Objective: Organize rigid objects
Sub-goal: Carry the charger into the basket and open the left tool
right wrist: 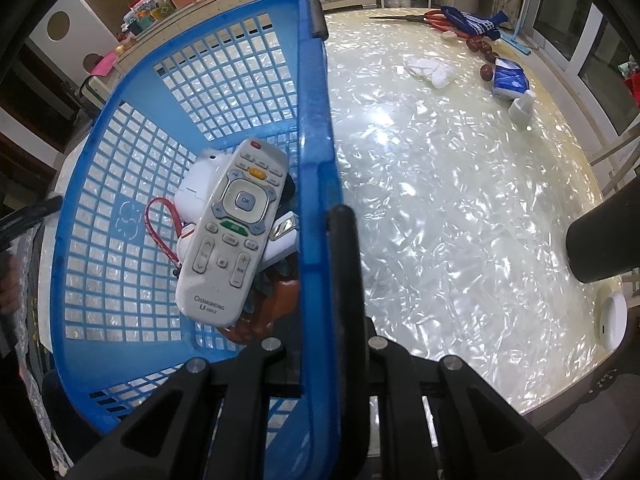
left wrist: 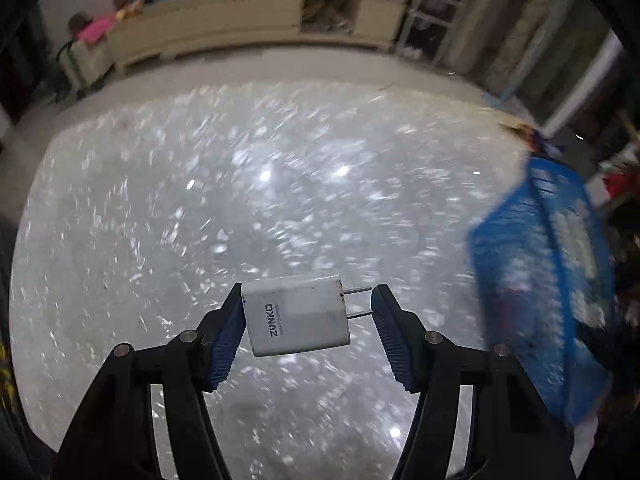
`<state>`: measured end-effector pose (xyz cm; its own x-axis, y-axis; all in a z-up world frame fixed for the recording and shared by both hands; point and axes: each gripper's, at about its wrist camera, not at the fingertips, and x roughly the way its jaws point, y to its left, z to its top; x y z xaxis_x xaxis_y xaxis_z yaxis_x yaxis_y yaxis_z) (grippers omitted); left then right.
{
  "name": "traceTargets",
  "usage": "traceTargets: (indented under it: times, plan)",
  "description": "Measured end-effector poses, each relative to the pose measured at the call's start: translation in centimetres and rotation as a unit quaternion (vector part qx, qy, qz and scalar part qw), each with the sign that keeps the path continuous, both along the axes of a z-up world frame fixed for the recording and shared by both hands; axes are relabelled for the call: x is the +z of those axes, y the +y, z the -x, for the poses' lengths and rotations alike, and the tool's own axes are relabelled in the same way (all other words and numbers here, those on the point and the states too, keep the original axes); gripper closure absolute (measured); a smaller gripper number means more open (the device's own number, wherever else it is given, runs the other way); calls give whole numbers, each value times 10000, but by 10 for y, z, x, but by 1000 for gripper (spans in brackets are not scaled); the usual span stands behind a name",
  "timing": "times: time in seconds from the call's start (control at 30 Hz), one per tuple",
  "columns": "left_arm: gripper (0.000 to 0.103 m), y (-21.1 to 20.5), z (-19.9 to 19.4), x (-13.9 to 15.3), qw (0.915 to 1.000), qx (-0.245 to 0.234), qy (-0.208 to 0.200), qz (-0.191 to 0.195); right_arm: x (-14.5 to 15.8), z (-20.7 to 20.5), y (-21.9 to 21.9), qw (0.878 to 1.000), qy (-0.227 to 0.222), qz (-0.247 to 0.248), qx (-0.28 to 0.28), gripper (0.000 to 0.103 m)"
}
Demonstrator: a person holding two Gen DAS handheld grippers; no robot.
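Observation:
My left gripper (left wrist: 307,322) is shut on a white ZUNKO charger (left wrist: 295,315), pinched end to end with its plug prongs against the right pad, held above the pearly table (left wrist: 200,200). The blue basket (left wrist: 540,280) shows blurred at the right of that view. My right gripper (right wrist: 320,240) is shut on the blue basket's (right wrist: 120,208) rim. Inside the basket lie a white Changhong remote (right wrist: 232,232), a white device with a red strap (right wrist: 200,184), a small white adapter (right wrist: 284,236) and a brown object (right wrist: 272,312).
On the far side of the table (right wrist: 440,200) lie scissors (right wrist: 420,18), a blue-white knitted item (right wrist: 476,22), red dates (right wrist: 484,52), a white cloth (right wrist: 430,70), a blue tissue pack (right wrist: 510,80) and a white bottle (right wrist: 522,108). A dark cylinder (right wrist: 604,240) and a white round object (right wrist: 612,320) sit at the right edge.

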<state>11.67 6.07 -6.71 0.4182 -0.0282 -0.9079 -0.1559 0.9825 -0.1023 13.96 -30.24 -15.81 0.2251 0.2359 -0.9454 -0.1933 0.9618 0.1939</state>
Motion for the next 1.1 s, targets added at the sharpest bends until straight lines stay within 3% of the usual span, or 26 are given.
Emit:
traceTargets:
  times: [0.17, 0.3, 0.43, 0.5, 0.57, 0.73, 0.83, 1.1]
  plan:
    - [37, -42, 14, 45, 9960, -740, -503, -56, 3, 3, 1, 10000, 5, 76, -8, 92]
    - [37, -86, 23, 72, 9856, -1442, -885, -5, 6, 6, 2, 10000, -12, 48, -19, 92]
    - [37, -137, 36, 81, 9583, -2475, -1429, 21, 9, 8, 1, 10000, -38, 28, -13, 93]
    - [37, -163, 37, 77, 9452, -2909, -1480, 19, 9, 9, 0, 10000, -47, 4, -13, 93]
    - [37, -181, 35, 70, 9398, -3121, -1389, 85, 10, 9, -1, 10000, -44, -19, -33, 93]
    - [37, -217, 21, 39, 9315, -3448, -1156, 56, 9, 8, -3, 9999, -59, -74, -58, 93]
    - [37, -230, 19, 29, 9243, -3571, -1343, 54, 9, 8, -5, 9999, -67, -112, -75, 93]
    - [37, -260, -3, -3, 9093, -4006, -1062, -388, 9, 9, -9, 9997, -91, -178, -149, 93]
